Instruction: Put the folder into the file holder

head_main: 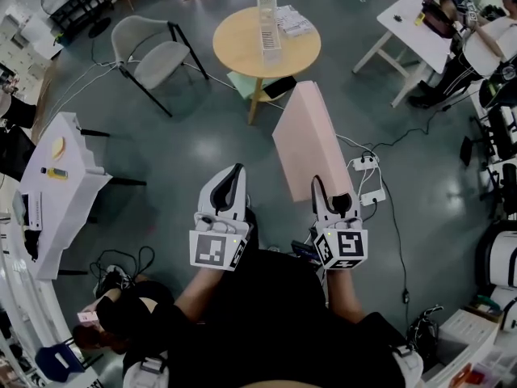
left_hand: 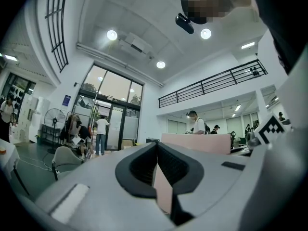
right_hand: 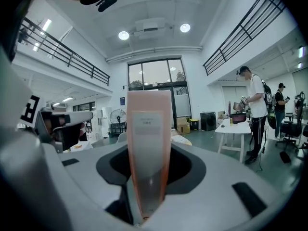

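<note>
Right gripper [head_main: 329,194] is clamping the pink folder [head_main: 309,140] at its near end, jaws pressing on both faces. The folder is sticking out ahead of the jaws, long axis pointing forward and slightly left, toward the file holder [head_main: 268,21] on the round table [head_main: 238,51] — well apart from it. Left gripper [head_main: 234,176] is hanging just beside, jaws together, empty. Right hand is doing the carrying.

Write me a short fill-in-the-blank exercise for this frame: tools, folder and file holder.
1. The right tool grips the folder, whose colour is ____.
2. The file holder stands on the wooden table, whose top is ____ in shape.
3. The left tool holds nothing; its jaws are ____.
Missing words: pink; round; shut.
</note>
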Available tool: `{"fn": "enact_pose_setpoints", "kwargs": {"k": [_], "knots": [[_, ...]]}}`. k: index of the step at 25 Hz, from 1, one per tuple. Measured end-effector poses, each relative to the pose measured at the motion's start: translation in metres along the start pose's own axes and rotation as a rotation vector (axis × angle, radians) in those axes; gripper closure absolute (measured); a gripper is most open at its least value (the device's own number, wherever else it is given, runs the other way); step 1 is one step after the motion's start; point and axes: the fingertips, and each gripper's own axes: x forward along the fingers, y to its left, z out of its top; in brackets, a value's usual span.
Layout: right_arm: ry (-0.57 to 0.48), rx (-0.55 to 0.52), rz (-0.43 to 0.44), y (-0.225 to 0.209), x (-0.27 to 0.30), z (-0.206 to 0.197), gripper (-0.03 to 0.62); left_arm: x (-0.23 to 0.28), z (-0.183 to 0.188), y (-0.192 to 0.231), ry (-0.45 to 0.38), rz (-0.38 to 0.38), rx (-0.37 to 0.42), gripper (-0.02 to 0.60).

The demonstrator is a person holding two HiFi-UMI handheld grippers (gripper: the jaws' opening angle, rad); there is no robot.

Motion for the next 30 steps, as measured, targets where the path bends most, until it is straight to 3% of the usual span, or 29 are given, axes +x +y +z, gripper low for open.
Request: {"fn": "enact_pose_setpoints", "kwargs": {"k": [17,23,30], "knots": [[0.007,-0.006,-0.123,0.005,0.205,0.055,0.447,0.157,0.005,0.161,0.021,-0.095,-0.05,0.575],[-0.005,0.007,-0.171,0.008,0.241,0.066,0.447,0.181,-0.006,0.198,0.042,-0.116,-0.087,0.575],[-0.024,-0.002,-0.191,0.0,0.268,0.081,0.447,0.205,-0.012,0.21,0.046,-0.129,-0.104,0.575]]}}
